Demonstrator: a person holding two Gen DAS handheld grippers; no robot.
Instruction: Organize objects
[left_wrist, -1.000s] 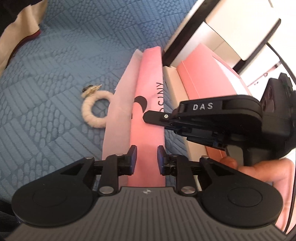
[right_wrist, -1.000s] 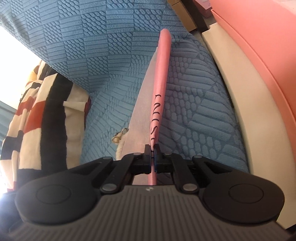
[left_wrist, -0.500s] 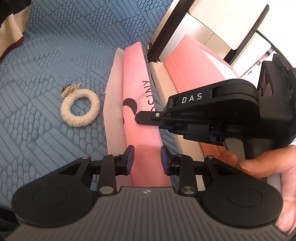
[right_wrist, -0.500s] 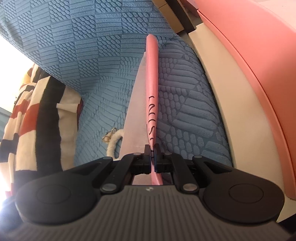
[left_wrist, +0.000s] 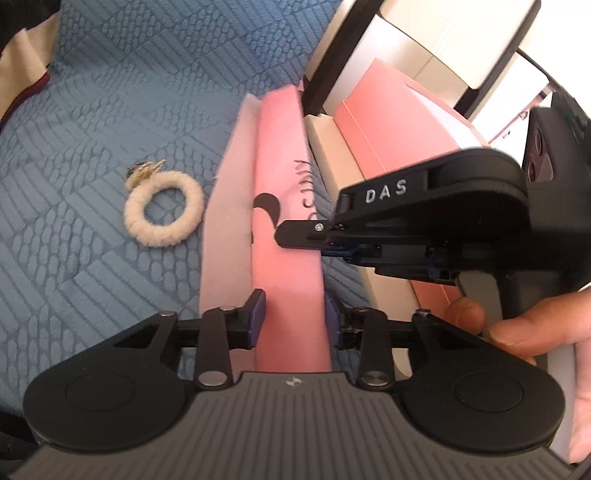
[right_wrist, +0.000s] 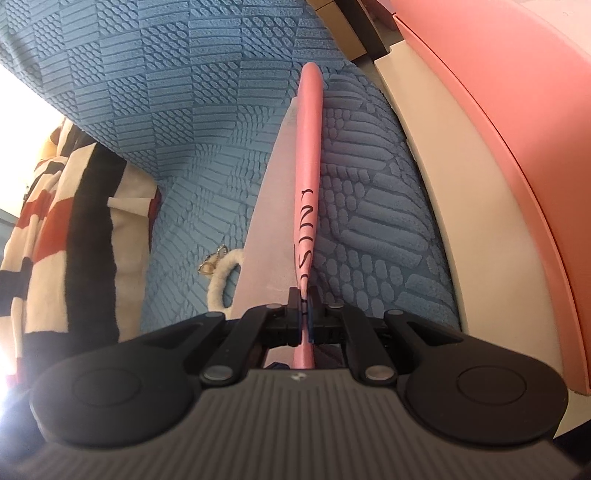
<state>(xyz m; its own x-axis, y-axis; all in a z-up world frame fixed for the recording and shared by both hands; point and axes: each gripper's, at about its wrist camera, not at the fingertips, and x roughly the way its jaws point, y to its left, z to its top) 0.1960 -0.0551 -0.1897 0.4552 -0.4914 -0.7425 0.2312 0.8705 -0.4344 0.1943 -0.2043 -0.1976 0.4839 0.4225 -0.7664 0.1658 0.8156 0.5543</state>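
Under everything I see a blue quilted bedspread (left_wrist: 110, 155). A striped cloth (right_wrist: 55, 229) in cream, black and red, perhaps a blanket, is bunched at its left edge.

Your left gripper (left_wrist: 293, 317) points steeply down, fingers (left_wrist: 255, 317) closing, a pink pouch (left_wrist: 284, 236) between them. Your right gripper (right_wrist: 302, 310) is clamped thin on the pouch's edge; your right hand (left_wrist: 524, 325) wraps its handle.
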